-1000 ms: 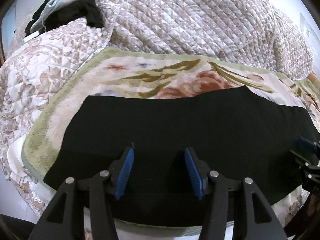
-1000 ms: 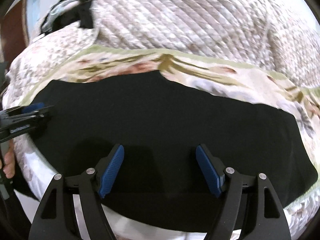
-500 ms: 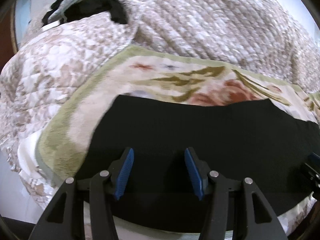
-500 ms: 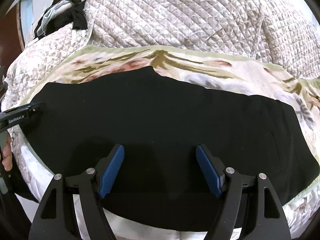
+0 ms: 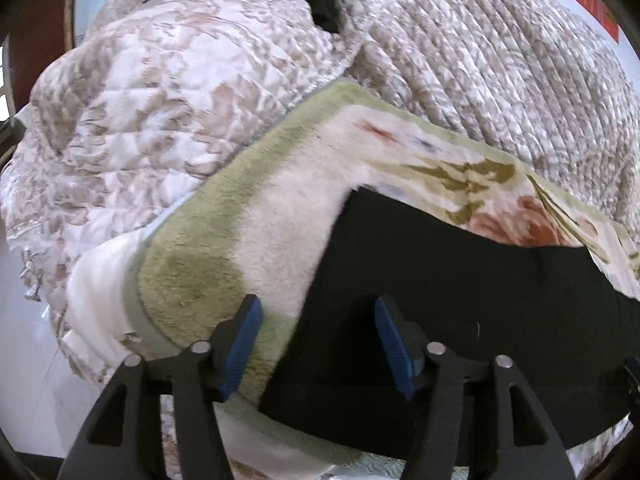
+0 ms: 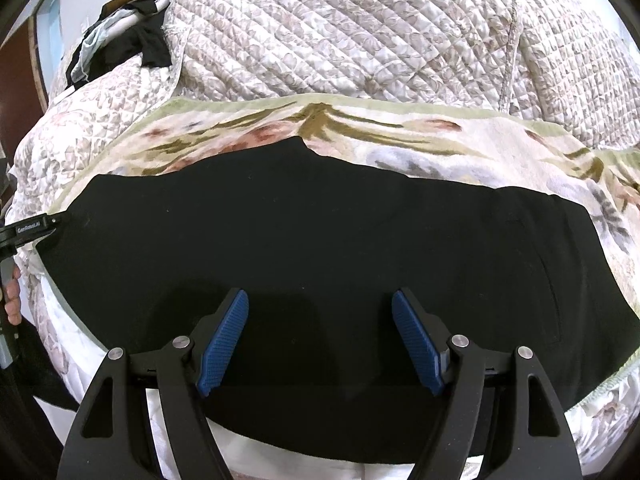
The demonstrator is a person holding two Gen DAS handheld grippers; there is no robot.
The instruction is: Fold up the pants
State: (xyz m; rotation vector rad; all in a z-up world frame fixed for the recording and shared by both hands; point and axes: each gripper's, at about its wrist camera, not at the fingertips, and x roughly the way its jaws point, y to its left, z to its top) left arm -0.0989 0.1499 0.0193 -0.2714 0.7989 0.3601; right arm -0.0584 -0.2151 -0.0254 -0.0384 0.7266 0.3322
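Black pants [image 6: 320, 240] lie flat as a long band across a floral blanket [image 6: 400, 140] on the bed. My right gripper [image 6: 320, 340] is open and empty, hovering over the middle of the pants near their front edge. My left gripper [image 5: 316, 344] is open and empty over the left end of the pants [image 5: 460, 300]; its left finger stands over the blanket's green border [image 5: 192, 280] and its right finger over the black cloth. The left gripper's tip also shows at the left edge of the right wrist view [image 6: 36, 226], by the pants' left end.
A quilted bedspread [image 6: 360, 40] rises in a heap behind the blanket. A pile of dark and pale clothes [image 6: 120, 48] lies at the far left back. The bed's edge and a pale floor [image 5: 24, 360] lie to the left.
My left gripper has moved left along the pants to their left end, so the blanket's border now lies under its left finger. The right gripper has stayed over the middle of the pants.
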